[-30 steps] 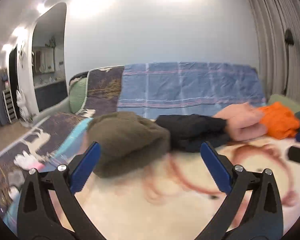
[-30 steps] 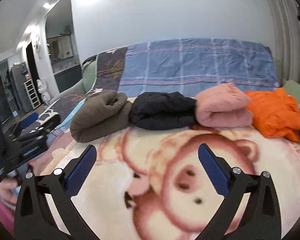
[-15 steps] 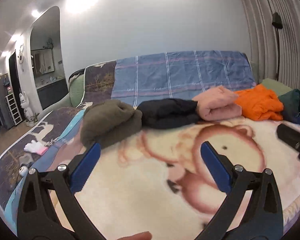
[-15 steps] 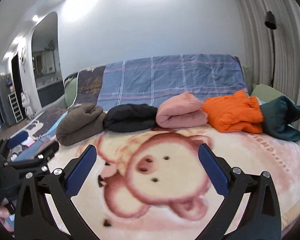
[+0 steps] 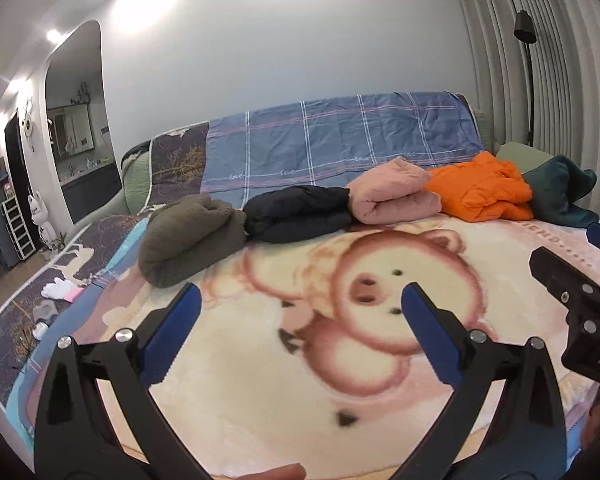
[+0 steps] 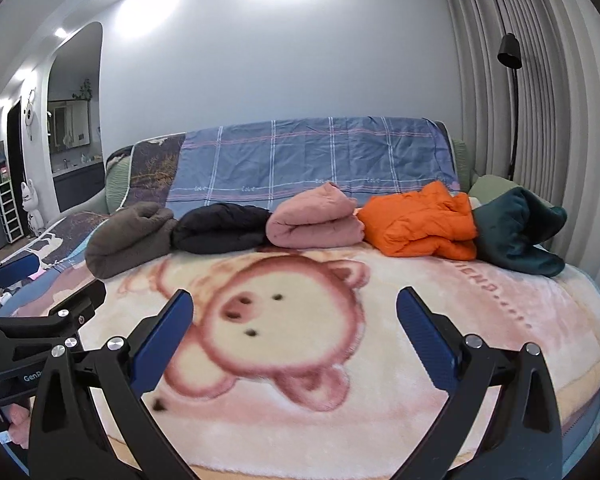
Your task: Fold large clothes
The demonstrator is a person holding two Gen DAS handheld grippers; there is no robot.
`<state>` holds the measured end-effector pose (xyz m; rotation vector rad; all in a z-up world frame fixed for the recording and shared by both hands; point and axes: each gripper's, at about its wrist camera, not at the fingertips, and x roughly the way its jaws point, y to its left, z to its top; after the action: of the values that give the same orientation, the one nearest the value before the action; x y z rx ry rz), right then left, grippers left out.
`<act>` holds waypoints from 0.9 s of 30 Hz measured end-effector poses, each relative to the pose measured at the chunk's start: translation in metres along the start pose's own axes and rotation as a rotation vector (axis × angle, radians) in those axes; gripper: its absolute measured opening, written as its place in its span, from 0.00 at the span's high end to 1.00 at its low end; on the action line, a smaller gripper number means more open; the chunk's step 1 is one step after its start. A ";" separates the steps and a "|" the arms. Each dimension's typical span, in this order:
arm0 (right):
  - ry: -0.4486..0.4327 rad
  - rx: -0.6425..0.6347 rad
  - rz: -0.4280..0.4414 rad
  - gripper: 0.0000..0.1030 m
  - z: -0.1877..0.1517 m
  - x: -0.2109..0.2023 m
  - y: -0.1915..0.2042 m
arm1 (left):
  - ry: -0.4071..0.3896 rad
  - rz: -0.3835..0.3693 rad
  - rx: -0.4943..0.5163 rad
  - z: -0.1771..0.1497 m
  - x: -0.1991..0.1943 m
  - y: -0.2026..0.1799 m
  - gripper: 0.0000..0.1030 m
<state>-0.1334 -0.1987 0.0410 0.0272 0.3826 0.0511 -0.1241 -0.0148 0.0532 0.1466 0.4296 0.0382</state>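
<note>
Jaws on both of my tools stand wide apart with nothing between them. My left hand-held gripper [image 5: 300, 320] and right hand-held gripper [image 6: 294, 320] hang side by side above the near end of the bed, over the pig-print blanket [image 6: 380, 380], well apart from the clothes. I judge they are held back like this to take in the whole row and pick a piece, with the blanket's bare middle kept free as folding space.

Clothes sit in a row at the far end of the bed, in front of the blue plaid sheet [image 6: 300, 156] draped over the headboard. From my left: olive-brown fleece [image 6: 128, 236], black garment [image 6: 220, 232], pink garment [image 6: 316, 220], orange puffer jacket [image 6: 420, 224], dark green garment [image 6: 516, 236]. Neighbours touch or nearly touch.

Olive-brown, black and pink pieces look rolled or folded into thick tidy bundles. Orange jacket is only loosely bundled, puffy and creased. Dark green one is crumpled, with flaps sticking out. My guess: dark green is next to fold, maybe orange too. Bulky, soft, will spring open when lifted.
</note>
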 end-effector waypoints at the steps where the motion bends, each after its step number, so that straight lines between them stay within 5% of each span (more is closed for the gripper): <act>1: 0.002 0.004 -0.002 0.01 -0.001 0.000 -0.002 | 0.003 -0.001 -0.001 -0.001 0.000 -0.001 0.02; 27: 0.042 0.039 -0.059 0.01 -0.003 0.004 -0.011 | 0.051 -0.002 0.006 -0.013 0.013 -0.007 0.02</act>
<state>-0.1304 -0.2097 0.0364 0.0535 0.4267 -0.0145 -0.1179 -0.0193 0.0350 0.1514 0.4811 0.0383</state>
